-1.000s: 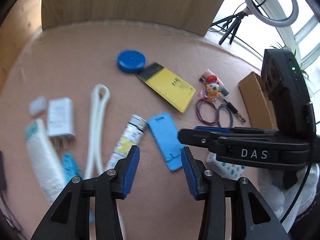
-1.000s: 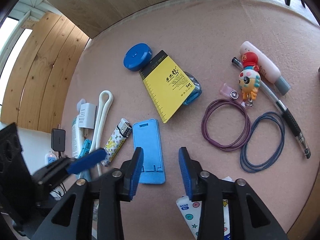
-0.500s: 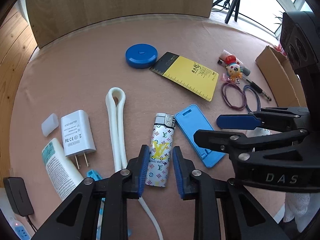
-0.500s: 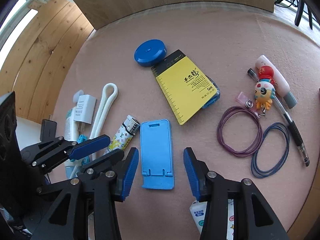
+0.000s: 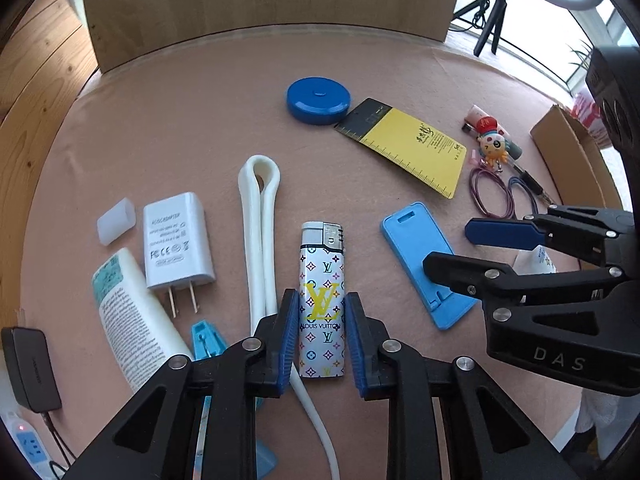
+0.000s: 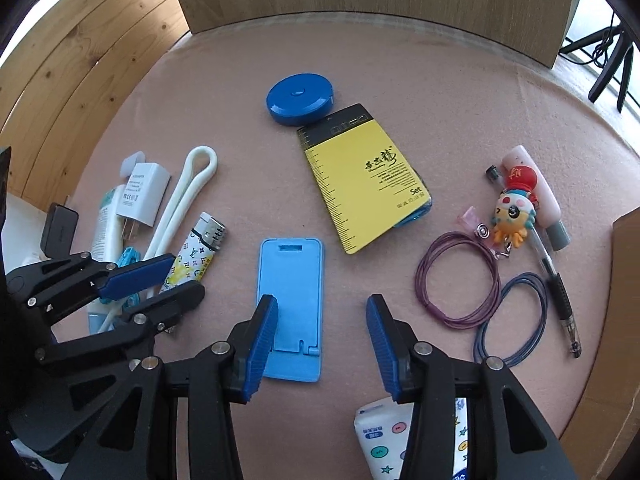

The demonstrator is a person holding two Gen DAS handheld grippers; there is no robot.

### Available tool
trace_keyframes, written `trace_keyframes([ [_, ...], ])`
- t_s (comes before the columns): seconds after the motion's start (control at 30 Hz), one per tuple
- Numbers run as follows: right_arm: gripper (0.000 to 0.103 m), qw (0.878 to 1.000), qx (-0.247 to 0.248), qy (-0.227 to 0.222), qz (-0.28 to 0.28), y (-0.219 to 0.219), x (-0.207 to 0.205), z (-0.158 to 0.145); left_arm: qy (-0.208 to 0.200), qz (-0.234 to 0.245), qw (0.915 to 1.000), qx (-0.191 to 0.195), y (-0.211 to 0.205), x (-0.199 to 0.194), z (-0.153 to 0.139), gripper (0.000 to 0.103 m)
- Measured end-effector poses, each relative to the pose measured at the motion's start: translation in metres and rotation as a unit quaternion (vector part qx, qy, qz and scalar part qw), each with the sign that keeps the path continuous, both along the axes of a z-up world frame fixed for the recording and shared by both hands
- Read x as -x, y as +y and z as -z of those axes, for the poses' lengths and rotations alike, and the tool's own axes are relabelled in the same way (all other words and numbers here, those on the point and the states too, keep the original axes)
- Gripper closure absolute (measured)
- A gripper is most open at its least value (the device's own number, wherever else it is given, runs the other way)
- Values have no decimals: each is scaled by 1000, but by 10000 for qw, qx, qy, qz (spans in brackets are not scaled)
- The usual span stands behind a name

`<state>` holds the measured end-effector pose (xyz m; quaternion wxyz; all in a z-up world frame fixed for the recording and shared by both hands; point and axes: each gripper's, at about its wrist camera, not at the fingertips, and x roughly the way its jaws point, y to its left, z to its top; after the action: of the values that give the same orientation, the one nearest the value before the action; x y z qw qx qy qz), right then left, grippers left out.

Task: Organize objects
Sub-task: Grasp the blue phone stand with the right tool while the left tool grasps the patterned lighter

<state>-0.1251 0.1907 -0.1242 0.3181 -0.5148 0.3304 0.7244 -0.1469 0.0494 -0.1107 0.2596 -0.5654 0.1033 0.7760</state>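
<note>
A patterned white lighter [image 5: 322,300] lies on the pink felt mat [image 5: 180,128]. My left gripper [image 5: 322,334] straddles its lower half, blue pads against both long sides; the lighter rests on the mat. From the right wrist view the left gripper [image 6: 186,276] is at the left around the lighter [image 6: 200,248]. My right gripper [image 6: 322,336] stands open above the near end of a blue phone stand [image 6: 290,300], not touching it. That right gripper [image 5: 452,246] hovers over the phone stand [image 5: 424,256] in the left wrist view.
On the mat lie a blue round tape measure [image 6: 300,98], a yellow ruler card [image 6: 360,184], a white strap loop [image 5: 260,220], a white charger [image 5: 176,240], a tube [image 5: 132,320], hair bands [image 6: 460,280], a pen [image 6: 556,288] and a toy keychain [image 6: 514,216]. A cardboard box [image 5: 572,160] stands right.
My left gripper moved forward over the lighter and narrowed until its pads flank it. The right gripper shifted a little and widened over the phone stand.
</note>
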Motion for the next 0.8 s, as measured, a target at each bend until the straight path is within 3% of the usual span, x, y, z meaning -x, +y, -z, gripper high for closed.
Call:
trace_keyframes([
  [0.13,53,9994,195,255,135,-1,2,1,-13,-72,10000,-51,-5,-3,1,78],
  [0.3,50,9999,-106,-7,-20,-7,15,3,-1,-172,9998,-86,-14,-5,2,78],
  [0.43,54,9964,-653,-370,-404,-20,24,6,-4,-223,9997,-108,-18,-6,1,78],
  [0.47,56,9963,-703,-313,-383,-21,20,6,1,-233,9997,-102,-18,-7,1,78],
  [0.53,70,9968,-728,-255,-222,-21,11,5,21,-234,9997,-83,-16,-9,0,78],
  [0.63,70,9984,-513,65,217,-18,-7,4,57,-298,9995,-48,-10,-8,-1,77],
  [0.7,70,9982,-457,183,348,-19,-15,2,75,-278,9996,-70,-5,-8,-1,70],
  [0.8,70,9967,-294,472,598,-18,-26,-2,153,-218,9996,3,2,-10,-1,74],
])
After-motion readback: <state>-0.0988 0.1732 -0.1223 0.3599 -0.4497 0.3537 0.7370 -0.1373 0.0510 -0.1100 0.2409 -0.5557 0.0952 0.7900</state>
